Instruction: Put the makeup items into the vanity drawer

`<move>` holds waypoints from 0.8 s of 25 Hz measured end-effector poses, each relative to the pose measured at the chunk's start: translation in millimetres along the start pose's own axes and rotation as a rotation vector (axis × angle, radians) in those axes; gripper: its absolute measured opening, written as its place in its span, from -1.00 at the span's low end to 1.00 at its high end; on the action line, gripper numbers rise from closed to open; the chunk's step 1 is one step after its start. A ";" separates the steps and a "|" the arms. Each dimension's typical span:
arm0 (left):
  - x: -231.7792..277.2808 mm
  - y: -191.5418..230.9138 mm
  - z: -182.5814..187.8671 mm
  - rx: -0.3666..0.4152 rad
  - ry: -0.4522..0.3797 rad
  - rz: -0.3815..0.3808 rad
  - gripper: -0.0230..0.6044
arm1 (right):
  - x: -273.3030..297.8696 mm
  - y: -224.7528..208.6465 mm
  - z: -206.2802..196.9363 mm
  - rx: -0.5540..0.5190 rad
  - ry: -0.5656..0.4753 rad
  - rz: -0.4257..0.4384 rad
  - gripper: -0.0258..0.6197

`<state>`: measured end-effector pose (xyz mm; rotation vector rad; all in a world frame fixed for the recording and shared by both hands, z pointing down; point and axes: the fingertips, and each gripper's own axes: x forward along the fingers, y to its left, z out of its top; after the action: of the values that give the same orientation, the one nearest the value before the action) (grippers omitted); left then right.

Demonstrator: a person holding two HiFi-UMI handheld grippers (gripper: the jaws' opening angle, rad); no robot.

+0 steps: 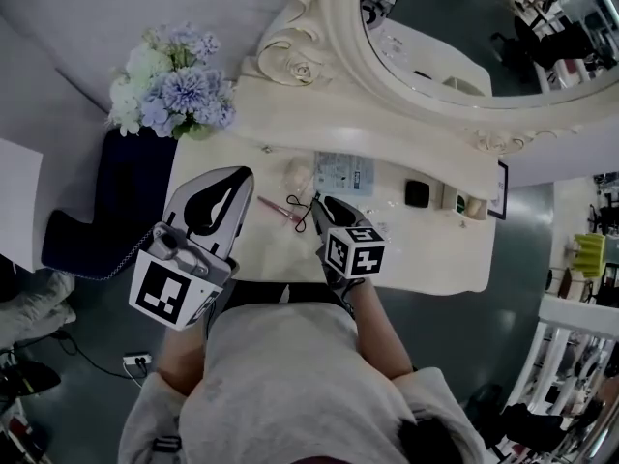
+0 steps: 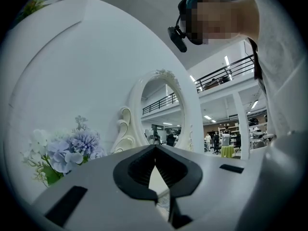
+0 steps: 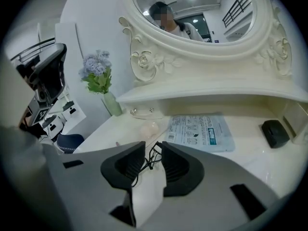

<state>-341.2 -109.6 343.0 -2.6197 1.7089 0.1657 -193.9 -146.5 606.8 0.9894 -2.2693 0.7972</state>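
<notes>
The black wire-looped tool [image 1: 302,209] [image 3: 153,154] lies on the cream counter [image 1: 426,259] [image 3: 260,153], out in the open and near its front edge. The right gripper [image 1: 319,204] [image 3: 153,146] is down over it, jaws a narrow way apart, with the tool's loops standing in the gap between the ribbed pads; whether a pad presses on the wire I cannot tell. Just to the left of the tool lies a thin pink stick [image 1: 276,208], and behind it a pale round puff [image 1: 298,174] [image 3: 149,129]. Beside the puff is a flat printed sachet [image 1: 343,174] [image 3: 201,131], and further right a small black case [image 1: 417,193] [image 3: 275,132]. The left gripper [image 1: 244,175] [image 2: 155,147] is held up off the counter at the left, its jaw tips meeting with nothing between them, pointed toward the oval mirror [image 1: 455,37] [image 2: 163,109] and the blue and white flowers [image 1: 174,90] [image 2: 67,150]
</notes>
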 end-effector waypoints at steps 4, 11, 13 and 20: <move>2.5 3.5 -3.5 -0.003 0.003 -0.026 -0.88 | 11.5 -0.7 -9.1 0.020 0.028 -0.038 -0.60; 2.0 12.0 -9.0 -0.012 0.010 -0.041 -0.88 | 23.7 -2.8 -22.0 0.029 0.064 -0.098 -0.64; 2.7 13.6 -9.2 -0.014 0.011 -0.042 -0.88 | 22.5 -4.8 -20.0 0.020 0.054 -0.117 -0.79; 9.8 6.2 -9.4 -0.016 0.008 -0.059 -0.88 | 7.0 -7.2 -8.5 -0.016 0.020 -0.128 -0.81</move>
<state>-342.1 -121.7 351.7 -2.6824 1.6374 0.1692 -190.5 -147.8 619.4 1.1020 -2.1681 0.7305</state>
